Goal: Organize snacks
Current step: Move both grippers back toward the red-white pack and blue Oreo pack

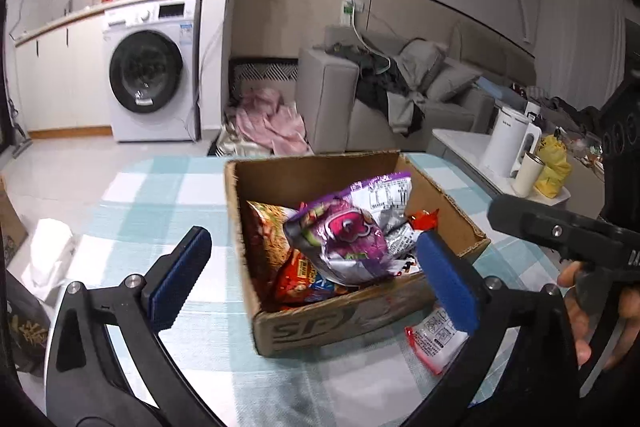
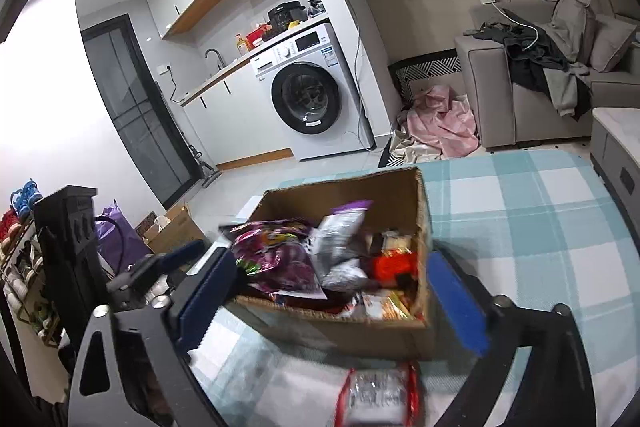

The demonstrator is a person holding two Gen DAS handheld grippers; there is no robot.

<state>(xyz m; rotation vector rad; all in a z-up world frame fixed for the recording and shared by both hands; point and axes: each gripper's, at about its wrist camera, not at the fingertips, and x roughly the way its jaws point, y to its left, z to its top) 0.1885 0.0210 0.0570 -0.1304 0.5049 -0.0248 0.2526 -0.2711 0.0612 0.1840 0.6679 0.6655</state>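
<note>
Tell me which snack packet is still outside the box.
The red-and-white packet on the checked cloth, just in front of the cardboard box; the others, including the purple bag, lie inside.

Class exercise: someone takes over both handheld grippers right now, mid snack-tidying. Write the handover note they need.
Left gripper: open, empty, above the cardboard box.
Right gripper: open, empty, also facing the box.
Box stands on the checked tablecloth; purple snack bag and other packets are already inside.
Left to do: one red-and-white packet lies on the cloth just outside the box's near wall. Probably pick it up next.
</note>
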